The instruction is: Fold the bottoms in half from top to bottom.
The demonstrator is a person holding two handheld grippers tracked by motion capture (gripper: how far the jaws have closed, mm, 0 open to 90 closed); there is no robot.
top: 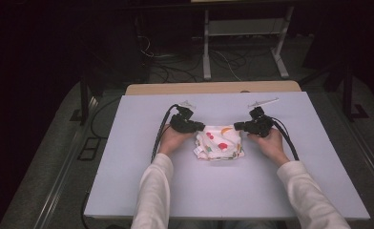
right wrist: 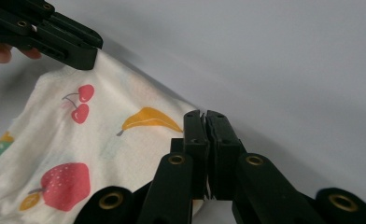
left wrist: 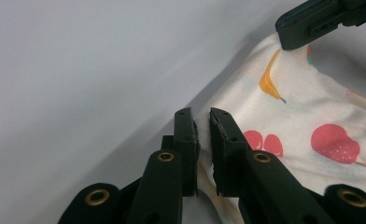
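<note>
A cream cloth (top: pixel 219 141) printed with fruit lies bunched in the middle of the white table (top: pixel 142 181). My left gripper (top: pixel 201 127) is shut on the cloth's far left corner. In the left gripper view the cloth (left wrist: pixel 302 121) edge runs between the closed jaws of the left gripper (left wrist: pixel 202 116), with a cherry and a strawberry print beside them. My right gripper (top: pixel 237 126) is shut on the far right corner. In the right gripper view the cloth (right wrist: pixel 69 144) runs under the pressed-together jaws of the right gripper (right wrist: pixel 205 115), beside a banana print.
Both forearms in white sleeves reach in from the near edge. Black cables (top: pixel 159 136) trail from each gripper across the table. Beyond the far edge stand a wooden board (top: pixel 213 88), metal stand legs (top: pixel 206 57) and loose cables on the floor.
</note>
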